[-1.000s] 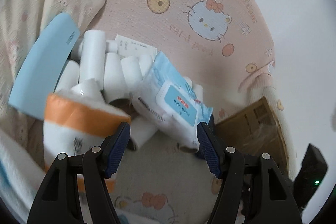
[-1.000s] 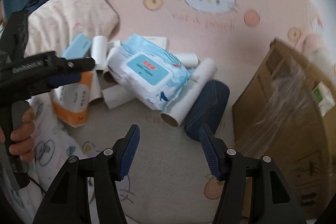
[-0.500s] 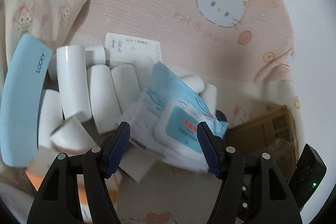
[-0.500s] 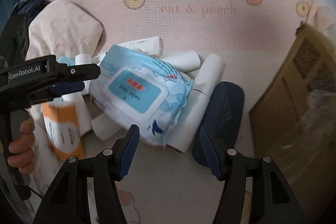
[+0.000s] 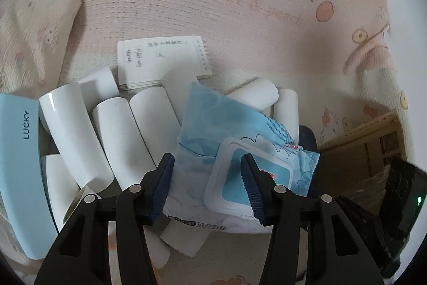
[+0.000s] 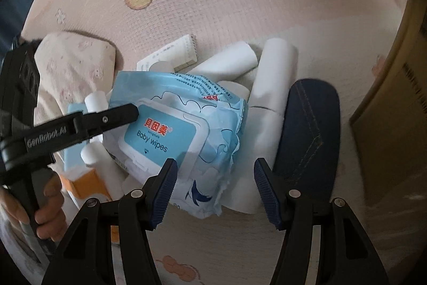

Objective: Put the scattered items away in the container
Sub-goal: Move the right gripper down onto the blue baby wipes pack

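Left wrist view: both grippers over a heap on the pink mat (image 5: 240, 39).
Cardboard box (image 6: 395, 103) stands at right. Baby wipes pack (image 5: 213, 130) lies atop white rolls (image 5: 72, 135); left gripper (image 5: 206, 182) is closing around it, pads not yet pressing. Right gripper (image 6: 214, 184) hangs spread over the pack's corner.

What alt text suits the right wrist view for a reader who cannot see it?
The right gripper hangs open over a soft blue baby-wipes pack lying on white paper rolls. The left gripper, jaws closing, reaches the pack from the left; a dark denim pouch lies right.
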`<state>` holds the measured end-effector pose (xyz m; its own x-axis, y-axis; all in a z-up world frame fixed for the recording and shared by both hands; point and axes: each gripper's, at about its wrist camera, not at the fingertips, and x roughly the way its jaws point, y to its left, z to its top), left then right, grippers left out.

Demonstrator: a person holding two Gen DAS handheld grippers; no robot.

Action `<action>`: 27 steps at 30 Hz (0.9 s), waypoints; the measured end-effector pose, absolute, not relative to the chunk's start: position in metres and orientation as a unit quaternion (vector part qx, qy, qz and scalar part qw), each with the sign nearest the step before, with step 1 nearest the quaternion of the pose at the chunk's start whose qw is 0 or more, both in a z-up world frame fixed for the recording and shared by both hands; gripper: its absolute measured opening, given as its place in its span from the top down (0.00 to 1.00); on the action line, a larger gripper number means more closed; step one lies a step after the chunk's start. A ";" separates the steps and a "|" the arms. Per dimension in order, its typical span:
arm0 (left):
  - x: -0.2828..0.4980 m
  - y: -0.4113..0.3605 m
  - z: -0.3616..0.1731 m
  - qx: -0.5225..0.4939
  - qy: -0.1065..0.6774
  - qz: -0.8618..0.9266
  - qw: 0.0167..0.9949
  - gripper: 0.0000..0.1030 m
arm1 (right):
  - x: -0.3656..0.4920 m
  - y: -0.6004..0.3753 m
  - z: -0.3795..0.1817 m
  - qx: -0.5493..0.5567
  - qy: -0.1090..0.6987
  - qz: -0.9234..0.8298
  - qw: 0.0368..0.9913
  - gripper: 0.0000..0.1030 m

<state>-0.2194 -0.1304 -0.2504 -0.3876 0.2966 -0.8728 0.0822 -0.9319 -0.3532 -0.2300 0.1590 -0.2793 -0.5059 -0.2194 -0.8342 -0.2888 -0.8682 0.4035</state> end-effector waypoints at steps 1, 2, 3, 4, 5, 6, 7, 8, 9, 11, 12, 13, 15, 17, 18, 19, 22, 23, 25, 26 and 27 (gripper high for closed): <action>-0.220 -0.130 -0.250 -0.552 -0.168 0.814 0.067 0.46 | -0.232 0.161 -0.281 -0.496 0.272 0.824 0.010 0.45; -0.221 -0.129 -0.250 -0.554 -0.164 0.813 0.068 0.48 | -0.235 0.161 -0.283 -0.495 0.286 0.821 -0.003 0.47; -0.220 -0.129 -0.249 -0.556 -0.163 0.812 0.070 0.49 | -0.236 0.161 -0.283 -0.493 0.290 0.820 -0.010 0.48; -0.222 -0.126 -0.249 -0.557 -0.162 0.812 0.071 0.50 | -0.238 0.158 -0.281 -0.494 0.283 0.822 -0.010 0.48; -0.222 -0.126 -0.249 -0.558 -0.164 0.811 0.072 0.52 | -0.239 0.155 -0.279 -0.495 0.270 0.826 -0.008 0.48; -0.223 -0.125 -0.248 -0.558 -0.162 0.811 0.071 0.53 | -0.239 0.152 -0.277 -0.495 0.259 0.829 -0.007 0.48; -0.222 -0.125 -0.247 -0.558 -0.160 0.812 0.070 0.55 | -0.239 0.149 -0.274 -0.494 0.249 0.833 -0.006 0.50; -0.222 -0.125 -0.246 -0.558 -0.159 0.812 0.069 0.56 | -0.238 0.148 -0.271 -0.492 0.245 0.835 -0.004 0.53; -0.222 -0.126 -0.245 -0.557 -0.163 0.811 0.071 0.57 | -0.236 0.147 -0.267 -0.488 0.244 0.838 -0.002 0.54; -0.219 -0.127 -0.240 -0.553 -0.177 0.810 0.079 0.59 | -0.231 0.150 -0.259 -0.474 0.252 0.843 0.002 0.55; -0.217 -0.126 -0.236 -0.549 -0.181 0.811 0.084 0.59 | -0.228 0.151 -0.253 -0.466 0.254 0.847 0.004 0.56; -0.215 -0.124 -0.232 -0.548 -0.179 0.813 0.088 0.59 | -0.225 0.152 -0.247 -0.459 0.252 0.852 0.008 0.58; -0.211 -0.118 -0.224 -0.542 -0.168 0.818 0.090 0.59 | -0.219 0.155 -0.237 -0.452 0.245 0.858 0.012 0.63; -0.205 -0.111 -0.217 -0.537 -0.158 0.823 0.094 0.59 | -0.212 0.155 -0.228 -0.450 0.234 0.862 0.017 0.65; -0.203 -0.107 -0.215 -0.536 -0.156 0.824 0.098 0.59 | -0.210 0.155 -0.226 -0.452 0.230 0.862 0.021 0.65; -0.200 -0.104 -0.214 -0.535 -0.153 0.825 0.102 0.59 | -0.207 0.155 -0.224 -0.455 0.225 0.861 0.027 0.67; -0.188 -0.093 -0.219 -0.544 -0.152 0.818 0.108 0.60 | -0.193 0.153 -0.224 -0.461 0.217 0.859 0.043 0.69; -0.185 -0.091 -0.222 -0.547 -0.155 0.815 0.110 0.60 | -0.186 0.154 -0.226 -0.463 0.220 0.857 0.048 0.69; -0.174 -0.084 -0.232 -0.559 -0.156 0.807 0.113 0.60 | -0.175 0.156 -0.231 -0.470 0.229 0.850 0.058 0.69; -0.168 -0.080 -0.236 -0.564 -0.153 0.803 0.115 0.60 | -0.170 0.156 -0.234 -0.473 0.232 0.848 0.060 0.69; -0.165 -0.078 -0.239 -0.568 -0.151 0.801 0.116 0.60 | -0.166 0.156 -0.237 -0.477 0.233 0.845 0.063 0.69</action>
